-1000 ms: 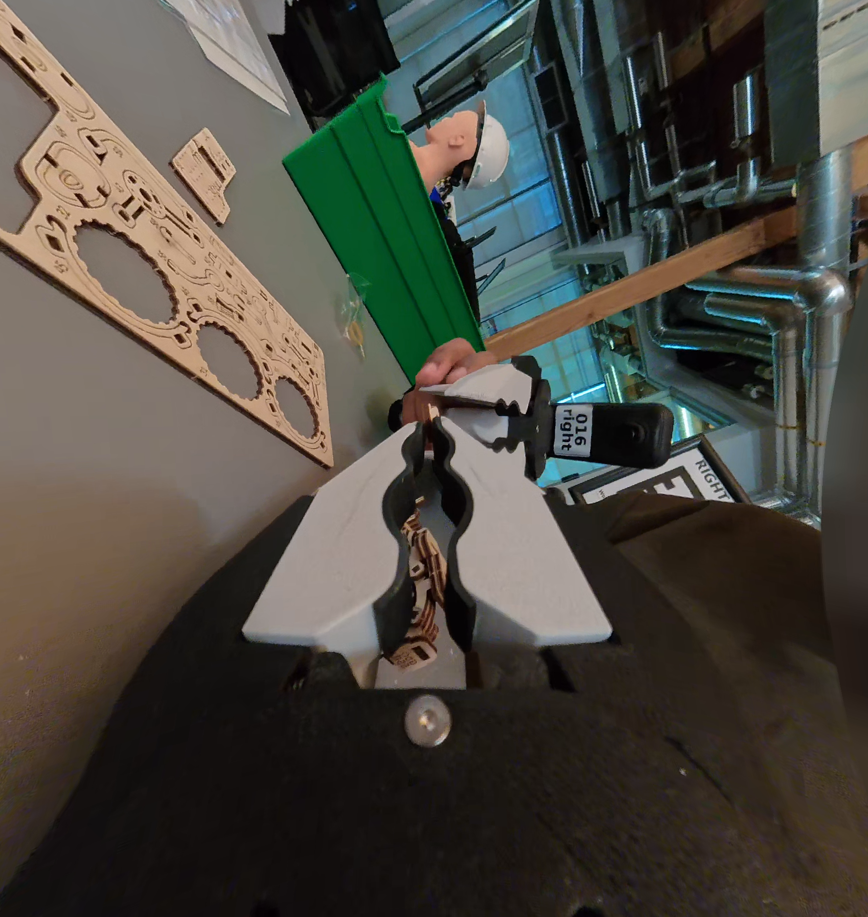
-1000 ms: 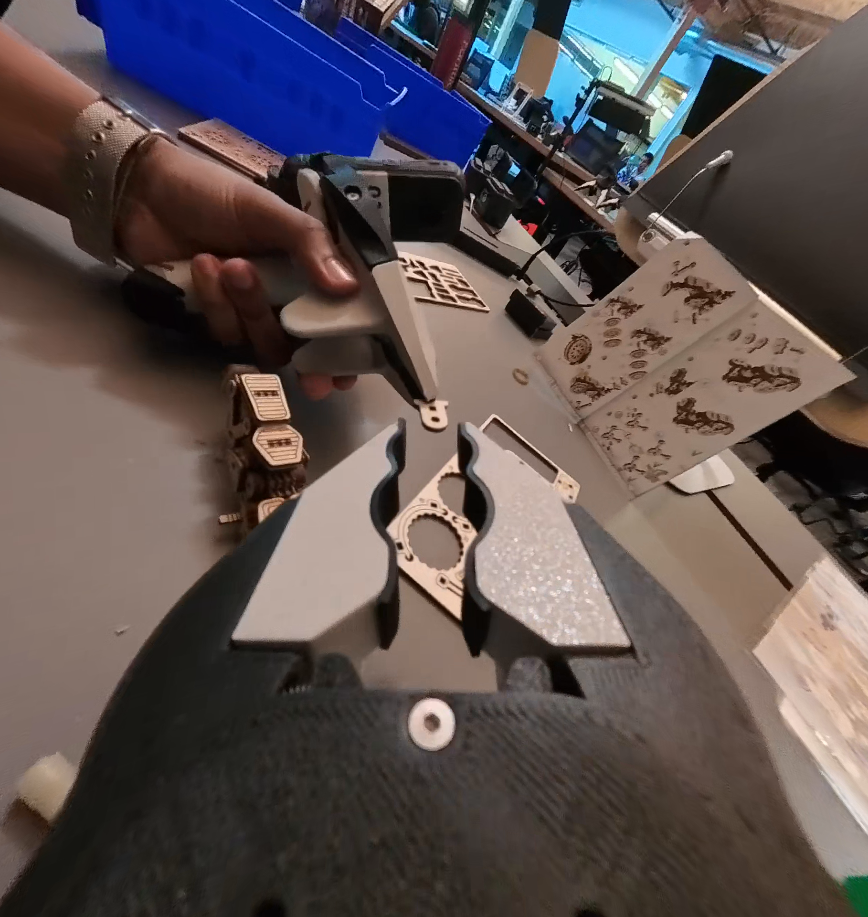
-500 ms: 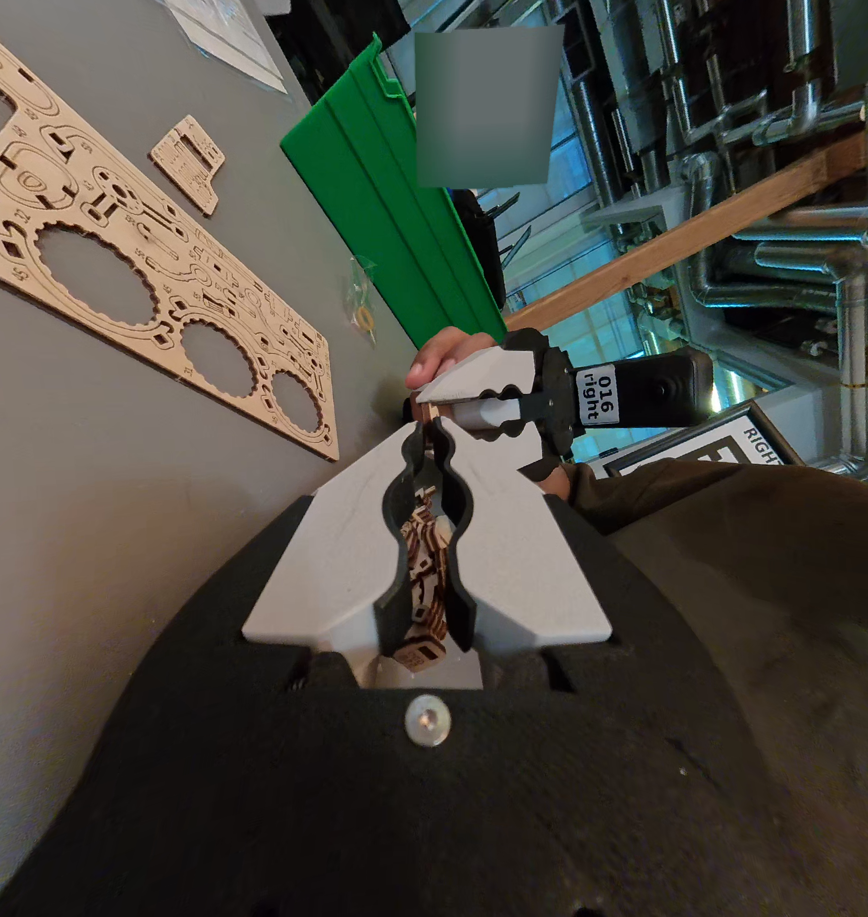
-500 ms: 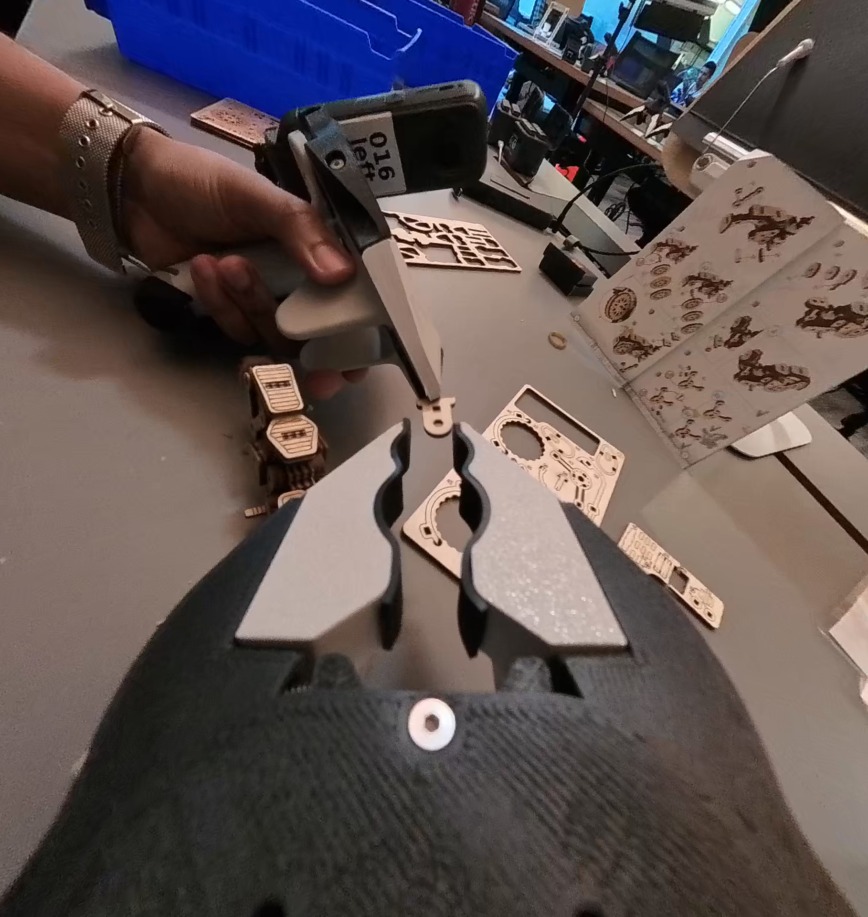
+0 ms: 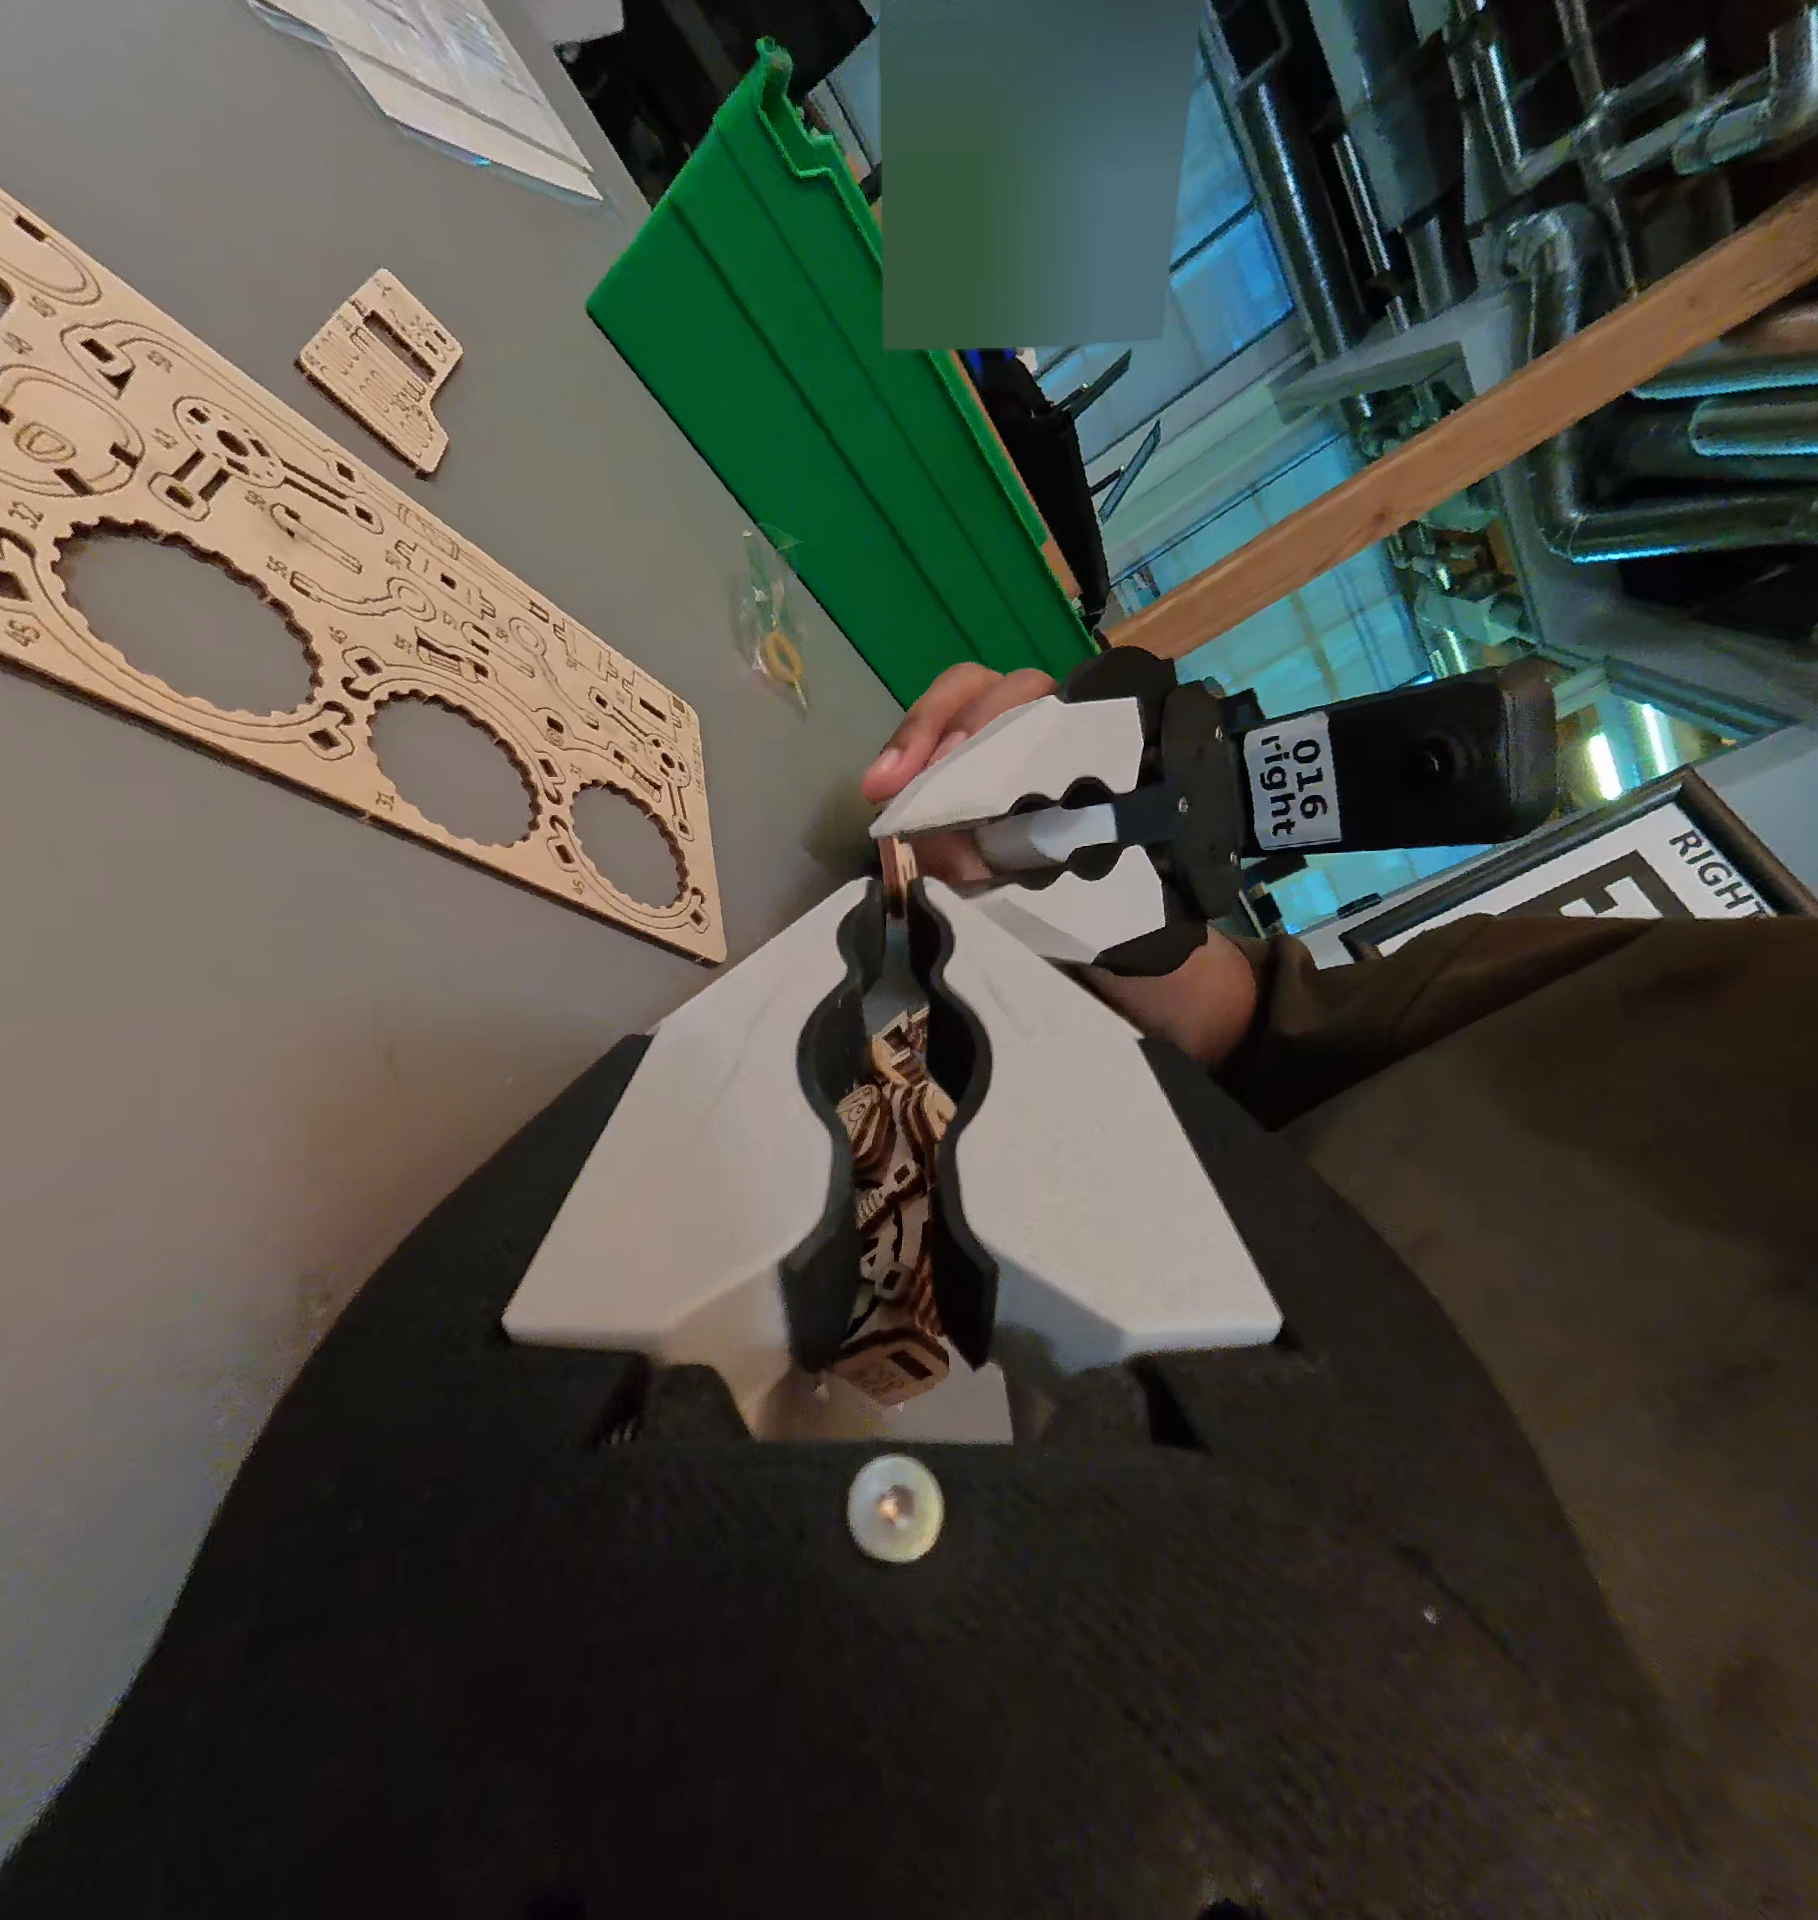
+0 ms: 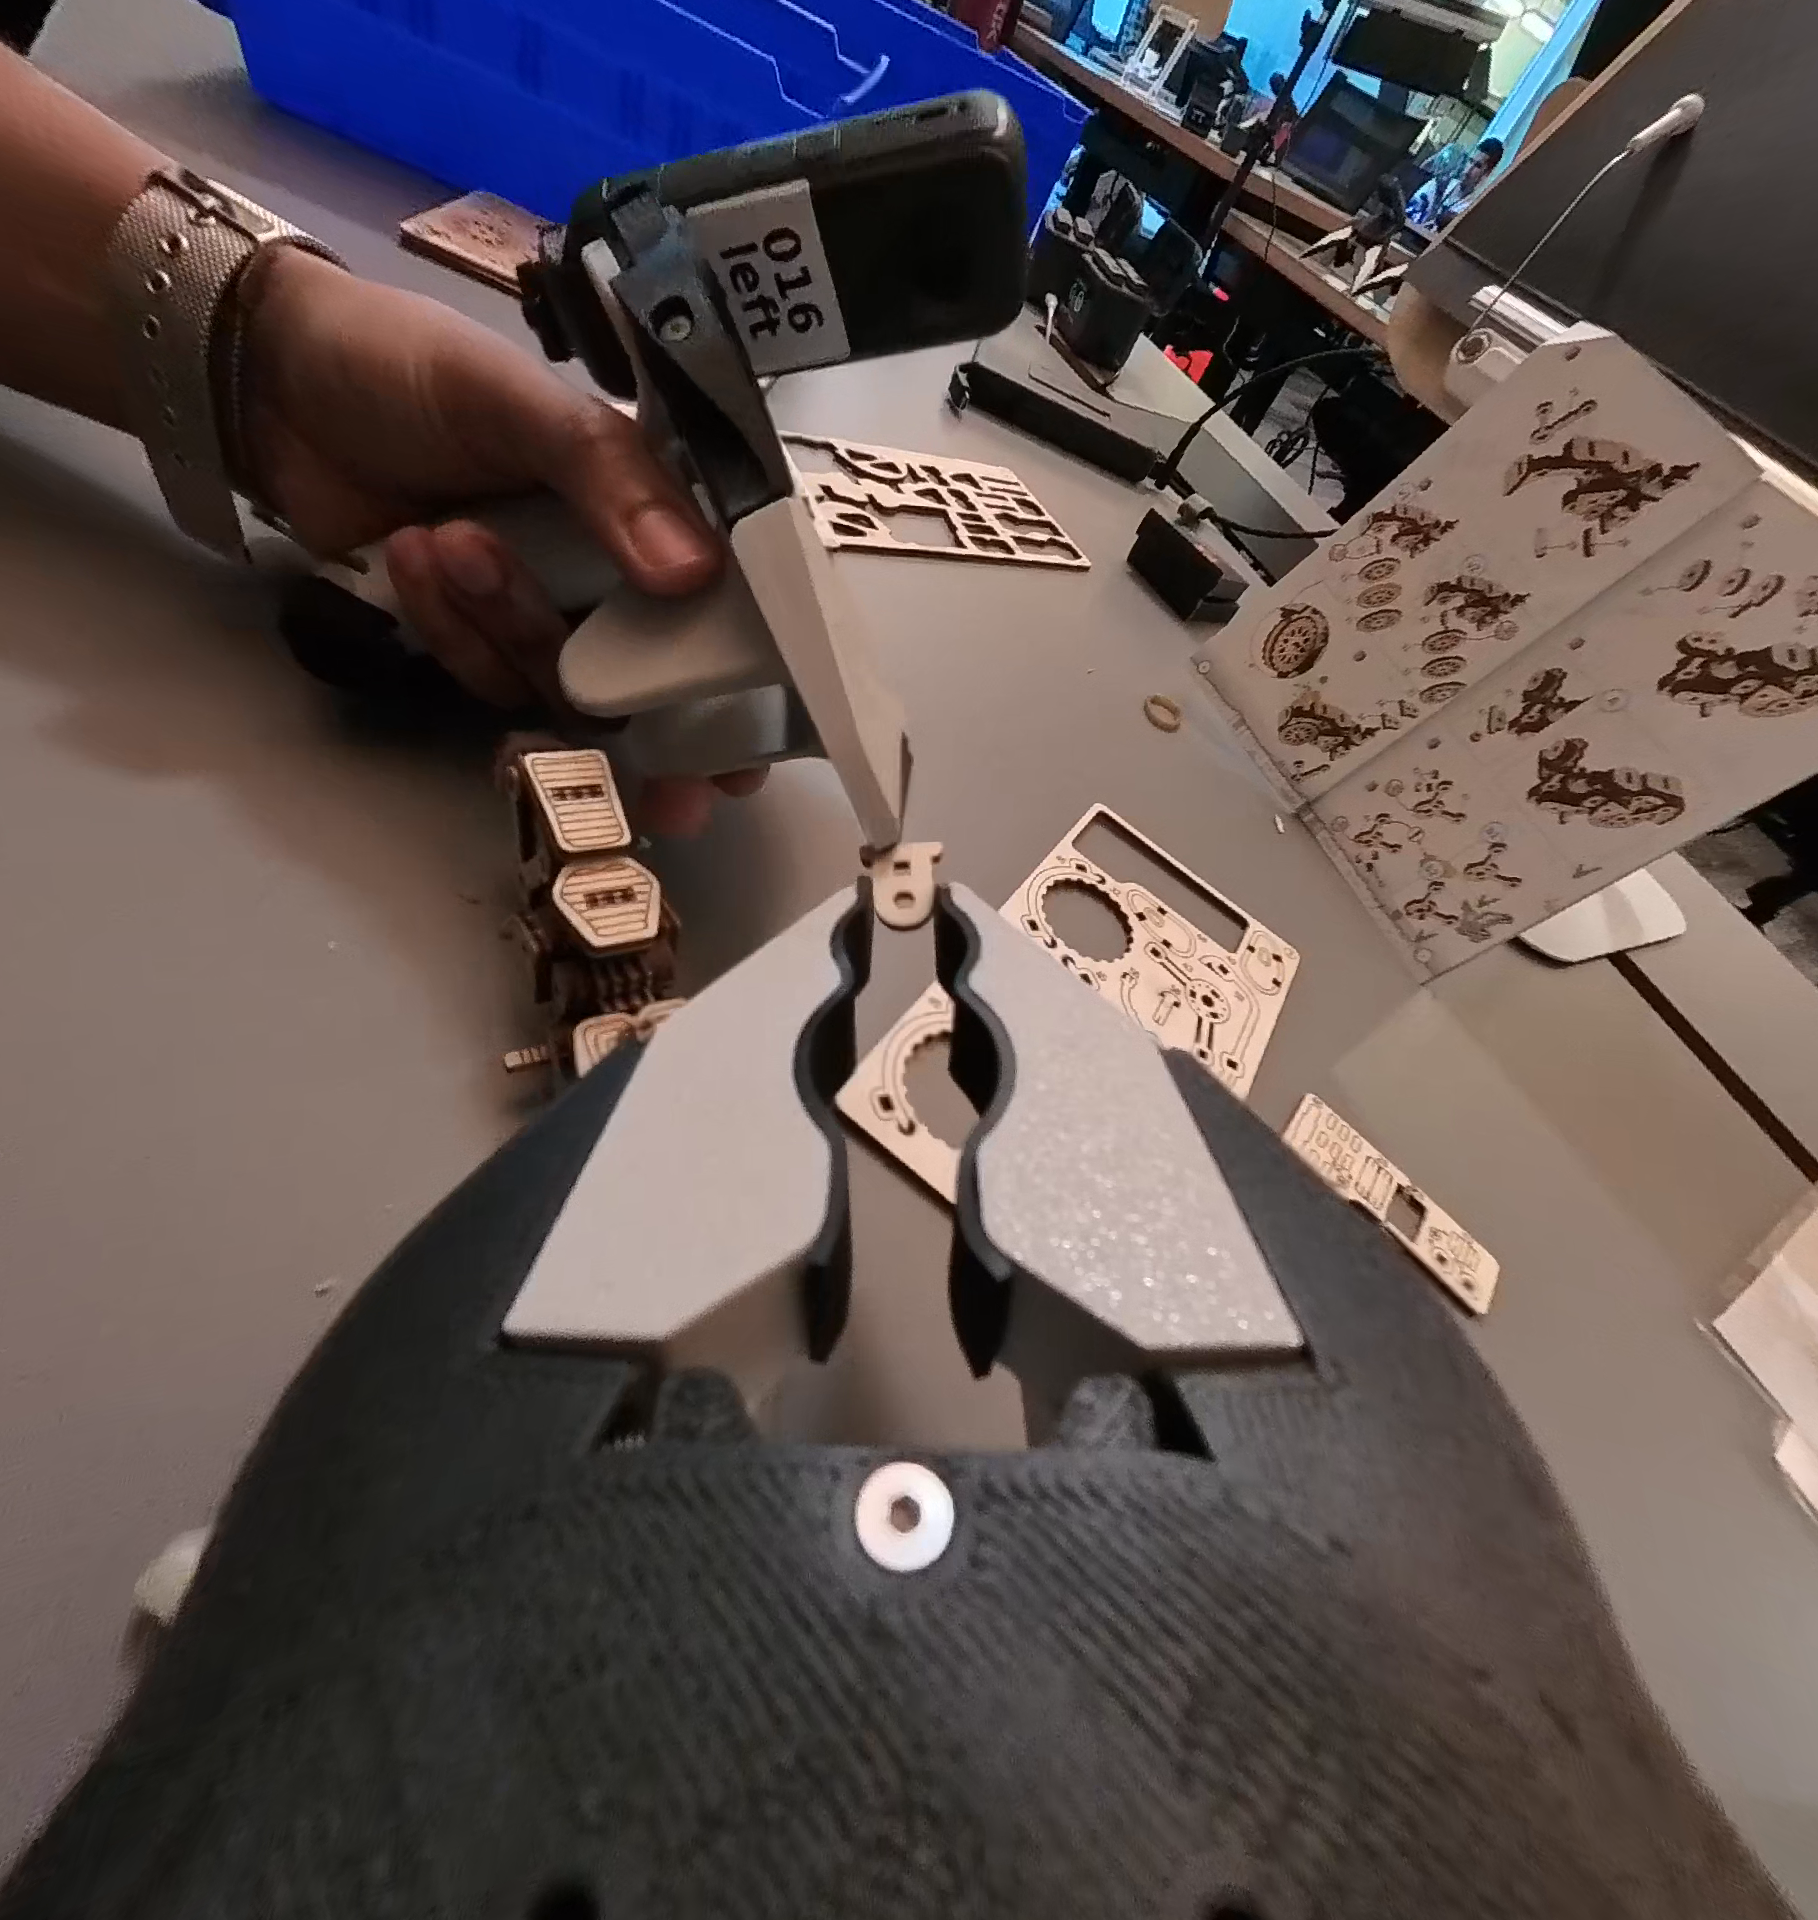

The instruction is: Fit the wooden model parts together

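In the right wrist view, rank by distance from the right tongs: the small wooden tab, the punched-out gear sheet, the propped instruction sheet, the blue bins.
1. small wooden tab, at the right tongs tips.
2. gear sheet, just beyond, right.
3. instruction sheet, far right.
4. blue bins, far back, left.

a small flat wooden tab (image 6: 907, 881), pale, rounded at one end with a round hole through it, was held above the grey tabletop, pinched at its top edge and sitting between two other fingertips. seen edge-on from the other side, the tab (image 5: 892, 881) showed only as a thin strip. a partly built wooden model (image 6: 588, 904), dark-edged with slatted panels, lay on the table just left of the tab. a pale laser-cut sheet (image 6: 1144, 987) with toothed round cutouts lay flat beyond, a smaller fret (image 6: 1388, 1195) near it.
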Tool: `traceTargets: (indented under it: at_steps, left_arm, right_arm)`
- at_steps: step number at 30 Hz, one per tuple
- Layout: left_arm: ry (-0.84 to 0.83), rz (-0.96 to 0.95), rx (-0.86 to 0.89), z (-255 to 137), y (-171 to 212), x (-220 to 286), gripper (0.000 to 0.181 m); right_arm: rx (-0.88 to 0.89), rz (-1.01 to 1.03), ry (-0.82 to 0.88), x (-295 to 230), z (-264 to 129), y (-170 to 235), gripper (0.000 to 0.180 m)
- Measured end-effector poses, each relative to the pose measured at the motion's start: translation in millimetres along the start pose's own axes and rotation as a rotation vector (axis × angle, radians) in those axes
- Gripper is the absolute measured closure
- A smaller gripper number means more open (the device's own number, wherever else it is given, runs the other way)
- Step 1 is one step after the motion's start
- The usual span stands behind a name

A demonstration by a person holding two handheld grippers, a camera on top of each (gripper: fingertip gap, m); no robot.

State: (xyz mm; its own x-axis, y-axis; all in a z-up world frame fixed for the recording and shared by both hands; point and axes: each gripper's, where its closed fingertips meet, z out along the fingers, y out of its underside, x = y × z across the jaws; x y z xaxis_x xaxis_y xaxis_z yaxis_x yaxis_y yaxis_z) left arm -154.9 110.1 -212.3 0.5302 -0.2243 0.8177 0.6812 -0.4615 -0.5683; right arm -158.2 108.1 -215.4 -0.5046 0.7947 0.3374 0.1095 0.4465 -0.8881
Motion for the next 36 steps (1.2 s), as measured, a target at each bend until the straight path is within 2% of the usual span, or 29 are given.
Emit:
traceTargets:
  at_steps: [2, 6, 12, 16, 22, 25, 27, 31, 34, 36]
  left_arm:
    - [-0.004, 0.013, -0.016, 1.0, 2.2, 0.9, 0.168]
    - [0.013, 0.02, -0.025, 1.3, 3.1, 5.0, 0.161]
    - [0.065, -0.004, 0.008, -2.1, -3.2, 11.8, 0.159]
    - [0.048, 0.05, -0.018, -1.4, -0.4, 12.6, 0.155]
    - [0.024, 0.212, -0.101, 1.4, 11.8, 21.5, 0.147]
    - [0.023, 0.358, -0.118, -2.5, 11.8, 44.8, 0.141]
    - [-0.036, 0.477, -0.148, -6.5, 15.8, 50.1, 0.135]
    - [-0.231, 0.672, -0.258, -10.2, 34.1, 23.9, 0.116]
    - [-0.268, 0.69, -0.356, -4.5, 51.4, 10.5, 0.103]
    - [-0.298, 0.723, -0.407, -4.6, 58.7, 2.8, 0.101]
  right_arm:
    - [-0.009, -0.028, 0.014, 4.3, -2.5, 1.9, 0.17]
    - [0.027, -0.069, -0.006, 11.6, -16.9, -1.0, 0.171]
    - [0.035, 0.086, -0.297, -9.9, -45.9, 9.2, 0.17]
    - [0.045, 0.154, -0.415, -24.4, -47.8, 7.3, 0.17]
    - [-0.035, 0.104, -0.441, -33.4, -41.2, 20.3, 0.17]
    - [-0.034, 0.109, -0.447, -33.5, -41.4, 19.9, 0.17]
    - [-0.029, 0.12, -0.45, -32.5, -41.8, 19.2, 0.171]
    - [-0.027, 0.169, -0.478, -30.6, -42.1, 18.3, 0.17]
    - [-0.03, 0.214, -0.503, -28.9, -41.9, 18.0, 0.17]
    - [-0.027, 0.228, -0.51, -27.9, -42.1, 17.5, 0.17]
